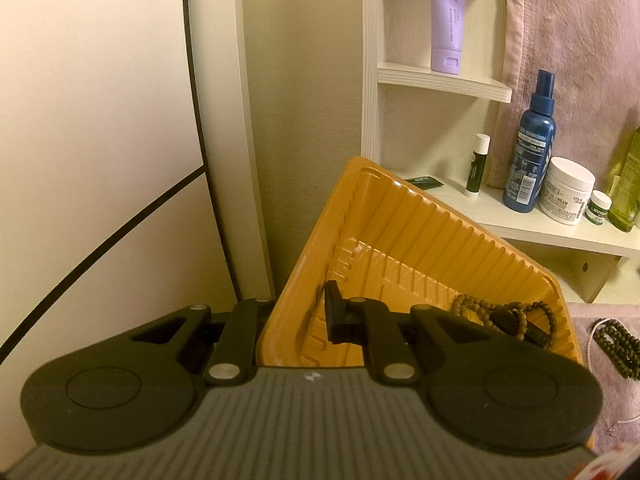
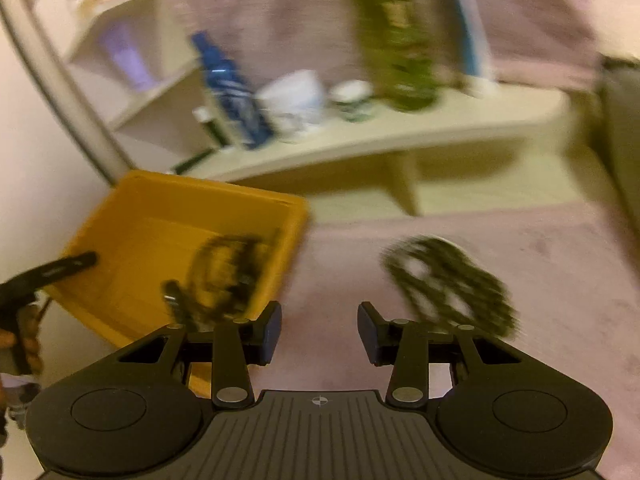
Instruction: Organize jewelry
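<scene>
A ribbed orange tray (image 1: 420, 224) is tilted up, its left rim clamped in my left gripper (image 1: 298, 316), one finger inside the tray and one outside. A brown bead bracelet (image 1: 508, 316) lies in the tray's lower right corner. A dark green bead strand (image 1: 616, 348) lies on the pink cloth to the right. In the blurred right wrist view, my right gripper (image 2: 320, 330) is open and empty above the pink cloth, between the tray (image 2: 152, 216) on the left and the dark bead strand (image 2: 448, 280) on the right. The bracelet (image 2: 224, 272) shows inside the tray.
A cream shelf (image 1: 560, 232) behind the tray carries a blue spray bottle (image 1: 530, 144), a white cream jar (image 1: 566, 190), a small jar, a lip balm stick (image 1: 476, 164) and a green bottle. A purple tube (image 1: 446, 16) stands on a higher shelf. A pink towel hangs behind.
</scene>
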